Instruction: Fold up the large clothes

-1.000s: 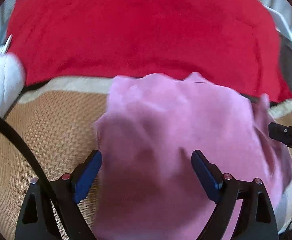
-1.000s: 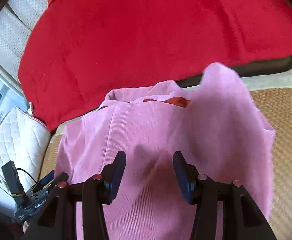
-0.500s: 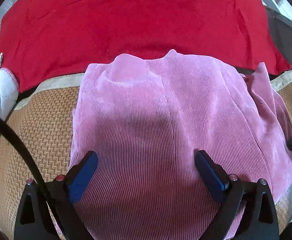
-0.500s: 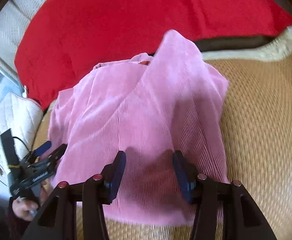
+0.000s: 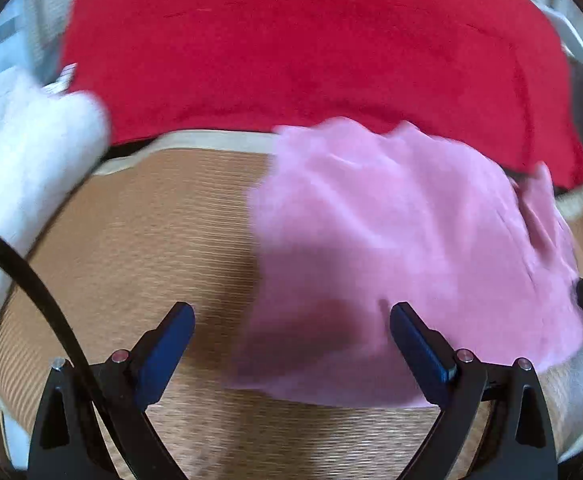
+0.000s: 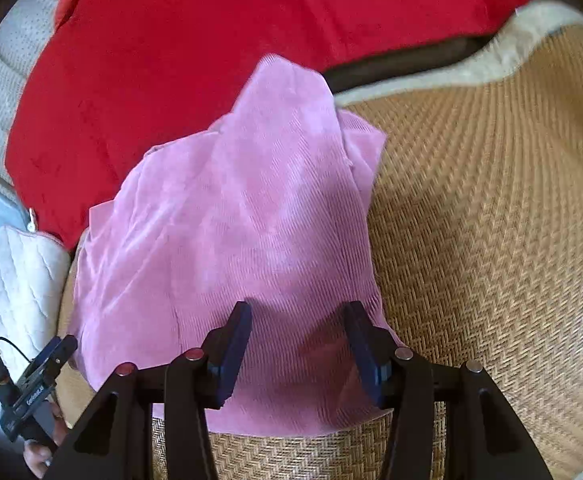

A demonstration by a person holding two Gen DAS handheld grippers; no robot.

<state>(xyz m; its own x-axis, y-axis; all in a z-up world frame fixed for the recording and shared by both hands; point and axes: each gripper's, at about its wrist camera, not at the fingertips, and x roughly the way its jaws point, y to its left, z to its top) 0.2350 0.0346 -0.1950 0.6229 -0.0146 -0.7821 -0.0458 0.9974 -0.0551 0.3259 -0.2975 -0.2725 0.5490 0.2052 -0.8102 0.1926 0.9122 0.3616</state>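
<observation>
I see a woven straw-coloured mat (image 6: 491, 240) with a herringbone weave and a pale cream border (image 6: 431, 76) along its far edge; it carries everything here. A folded pink corduroy garment (image 6: 243, 240) lies directly on it, bunched higher at its far end. Beyond the border a big red cushion (image 6: 211, 40) rests at the far side. A white quilted pillow (image 6: 15, 288) sits at the mat's left edge.

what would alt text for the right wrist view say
A folded pink corduroy garment lies on a woven tan mat, with the right tool open just above its near edge. A red cushion sits behind, a white quilted cushion at left.
</observation>
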